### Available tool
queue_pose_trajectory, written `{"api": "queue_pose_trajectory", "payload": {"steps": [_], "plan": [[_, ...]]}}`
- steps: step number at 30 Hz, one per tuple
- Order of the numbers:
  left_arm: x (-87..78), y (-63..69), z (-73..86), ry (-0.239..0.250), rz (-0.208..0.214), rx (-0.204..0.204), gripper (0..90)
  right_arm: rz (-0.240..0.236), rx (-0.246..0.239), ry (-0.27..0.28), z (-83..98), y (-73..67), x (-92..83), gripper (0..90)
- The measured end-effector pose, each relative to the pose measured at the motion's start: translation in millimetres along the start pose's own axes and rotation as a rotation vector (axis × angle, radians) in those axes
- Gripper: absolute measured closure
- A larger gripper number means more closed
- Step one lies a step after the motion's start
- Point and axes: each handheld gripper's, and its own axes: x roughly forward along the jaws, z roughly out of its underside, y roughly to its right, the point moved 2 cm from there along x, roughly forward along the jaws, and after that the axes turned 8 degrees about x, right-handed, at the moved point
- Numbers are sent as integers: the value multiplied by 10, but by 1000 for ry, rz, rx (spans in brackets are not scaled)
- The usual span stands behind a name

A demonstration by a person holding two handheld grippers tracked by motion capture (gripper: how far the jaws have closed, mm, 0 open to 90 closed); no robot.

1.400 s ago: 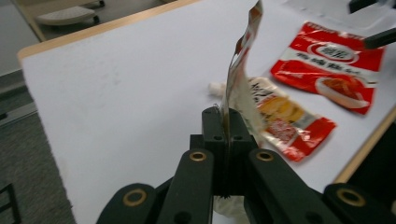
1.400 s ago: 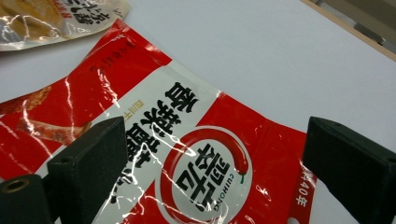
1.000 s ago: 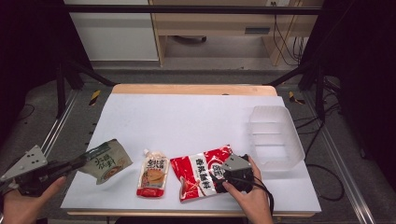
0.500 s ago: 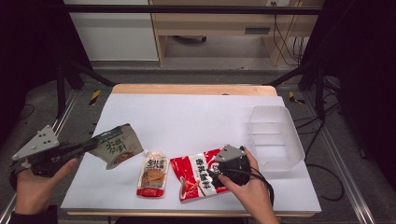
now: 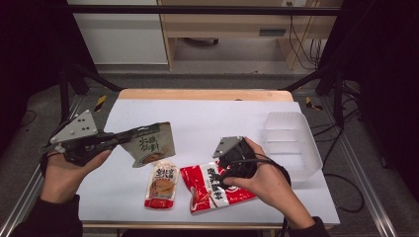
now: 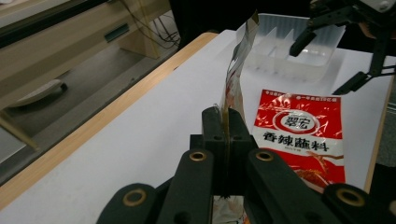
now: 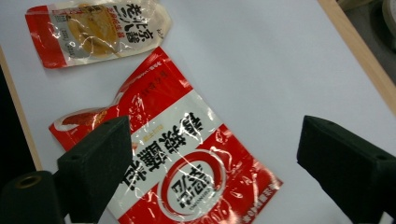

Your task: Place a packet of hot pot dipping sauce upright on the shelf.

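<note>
Your left tongs (image 5: 129,135) stay clamped on the grey pouch (image 5: 150,144), now lifted clear of the tabletop (image 5: 207,118) toward the clear tray (image 5: 291,143). Right tongs (image 7: 210,163) have risen, jaws wide, above the red packet (image 7: 177,163). Transfer appears underway.

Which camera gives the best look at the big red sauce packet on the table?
The right gripper view: the red packet lies directly below the open right tool, label sharp. The left gripper view shows it beyond the shut left tool, partly cut off. The high view shows it small, partly hidden by the hand.
</note>
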Motion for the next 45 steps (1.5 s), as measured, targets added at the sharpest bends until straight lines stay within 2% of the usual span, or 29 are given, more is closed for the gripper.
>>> {"api": "queue_pose_trajectory", "payload": {"steps": [1,3,5,8,11,14,17,19,25,28,30,32,38,45], "plan": [[0,0,0,0,0,0,900,0,0,0,0,0,0,120],[100,-6,-107,-8,25,30,900,5,-23,-21,-116,95,-72,123],[160,-1,-149,-10,38,41,900,4,-30,-25,-196,154,-117,122],[265,14,-192,-23,56,53,900,-18,-41,-38,-301,212,-160,121],[367,15,-216,-43,68,75,900,-12,-70,-72,-394,261,-198,113],[474,16,-231,-45,91,77,900,-46,-118,-93,-474,293,-231,101],[569,29,-241,-57,106,89,900,-57,-146,-124,-546,336,-246,94],[622,37,-241,-62,120,94,900,-71,-147,-127,-586,352,-246,109],[816,106,-253,-69,161,107,900,-76,-149,-107,-649,393,-193,165],[894,160,-268,-78,184,130,900,-70,-161,-95,-679,379,-169,224],[939,201,-274,-74,192,127,900,-71,-165,-89,-700,365,-166,283],[992,247,-274,-67,201,122,900,-92,-180,-89,-718,356,-161,342],[1100,370,-275,-65,231,131,900,-125,-208,-138,-705,284,-109,532],[1144,440,-284,-60,247,137,900,-154,-223,-154,-650,222,-60,726]]}}
